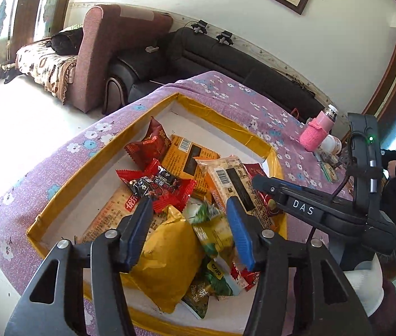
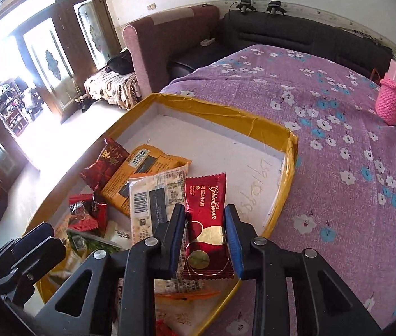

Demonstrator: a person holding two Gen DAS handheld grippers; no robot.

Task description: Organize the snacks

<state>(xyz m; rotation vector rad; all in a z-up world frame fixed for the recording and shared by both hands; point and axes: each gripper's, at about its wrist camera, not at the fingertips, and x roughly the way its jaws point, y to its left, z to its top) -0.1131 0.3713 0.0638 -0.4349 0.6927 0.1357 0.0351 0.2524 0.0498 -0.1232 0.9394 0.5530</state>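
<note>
The snack packets (image 1: 169, 196) lie heaped in a shallow tray (image 1: 85, 165) with yellow-taped walls, on a purple flowered cloth (image 2: 338, 140). The left claw (image 1: 189, 218) hangs spread over the heap, pinching nothing; a yellow bag (image 1: 167, 257) and a green packet (image 1: 212, 232) lie beneath and between its jaws. The right claw (image 2: 205, 221) stands partly spread around a red nougat bar (image 2: 206, 218); I cannot tell whether its pads press it. Far right of it stands a pink bottle (image 2: 394, 95).
</note>
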